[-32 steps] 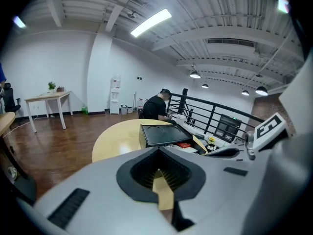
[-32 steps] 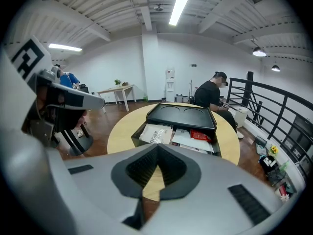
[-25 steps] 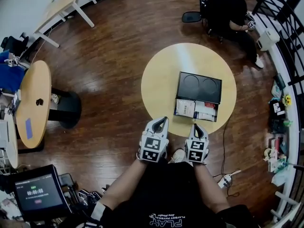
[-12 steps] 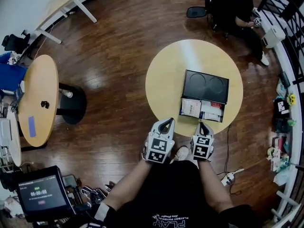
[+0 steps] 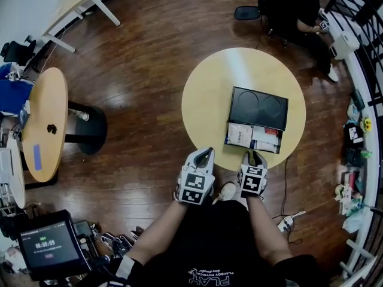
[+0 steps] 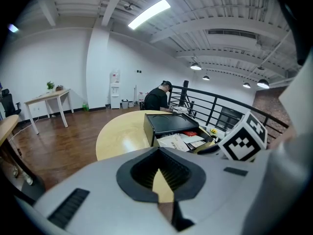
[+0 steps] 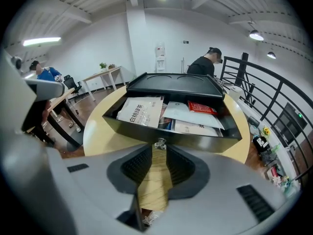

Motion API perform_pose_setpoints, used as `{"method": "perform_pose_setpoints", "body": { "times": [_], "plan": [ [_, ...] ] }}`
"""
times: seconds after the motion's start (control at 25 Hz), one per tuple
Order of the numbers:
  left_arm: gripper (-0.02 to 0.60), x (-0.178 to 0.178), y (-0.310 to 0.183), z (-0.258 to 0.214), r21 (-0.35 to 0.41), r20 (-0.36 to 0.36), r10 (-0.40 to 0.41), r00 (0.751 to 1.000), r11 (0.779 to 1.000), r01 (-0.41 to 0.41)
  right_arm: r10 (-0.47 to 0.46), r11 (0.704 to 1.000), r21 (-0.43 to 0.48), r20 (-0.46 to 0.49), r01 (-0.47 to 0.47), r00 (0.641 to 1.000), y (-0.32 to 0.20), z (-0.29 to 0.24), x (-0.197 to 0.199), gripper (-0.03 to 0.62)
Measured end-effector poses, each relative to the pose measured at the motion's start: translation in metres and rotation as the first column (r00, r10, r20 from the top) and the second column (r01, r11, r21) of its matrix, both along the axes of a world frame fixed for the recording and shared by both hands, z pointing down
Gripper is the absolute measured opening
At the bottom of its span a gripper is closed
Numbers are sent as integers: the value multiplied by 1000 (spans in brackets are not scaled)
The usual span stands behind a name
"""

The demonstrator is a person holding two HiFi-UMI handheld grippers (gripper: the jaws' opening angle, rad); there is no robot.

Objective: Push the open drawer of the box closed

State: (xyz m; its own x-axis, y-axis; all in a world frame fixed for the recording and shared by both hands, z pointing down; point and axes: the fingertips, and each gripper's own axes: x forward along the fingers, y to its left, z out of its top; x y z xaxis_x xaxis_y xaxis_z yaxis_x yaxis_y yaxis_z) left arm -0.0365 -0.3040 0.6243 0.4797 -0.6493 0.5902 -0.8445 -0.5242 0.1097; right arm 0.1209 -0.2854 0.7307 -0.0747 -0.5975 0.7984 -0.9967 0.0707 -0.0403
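A black box (image 5: 259, 107) stands on the round yellow table (image 5: 206, 106). Its drawer (image 5: 254, 137) is pulled out toward me and holds papers and a red booklet. My right gripper (image 5: 254, 156) is at the table's near edge, just in front of the drawer front (image 7: 195, 140). Its tips sit right by the small metal knob (image 7: 159, 143), and its jaws are together with only a narrow slit. My left gripper (image 5: 203, 154) hovers to the left of the drawer, shut and holding nothing. The left gripper view shows the box (image 6: 168, 124) ahead and to the right.
A person (image 5: 293, 8) sits beyond the table. Black railings (image 5: 365, 70) line the right side. Another wooden table (image 5: 42, 124) stands at the left, a tablet screen (image 5: 45, 244) is at bottom left, and a power strip (image 5: 284, 223) with its cable lies on the floor.
The head view has shifted slightly. Both grippers stay at the table's near edge, and the right one has edged a little closer to the drawer front. The drawer is open as before.
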Motion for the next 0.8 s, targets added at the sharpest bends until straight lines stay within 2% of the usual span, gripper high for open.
{"method": "perform_pose_setpoints", "body": {
  "times": [0.48,0.8],
  "plan": [
    [-5,-3,0,3,-16,1,-21,1000,1000,21,21,1000,-22,-22,-22,1000,-3,5,6,77],
    [-5,-5,-3,1,-17,-4,-33,999,999,33,27,1000,-15,-2,-27,1000,-7,-1,6,76]
  ]
}}
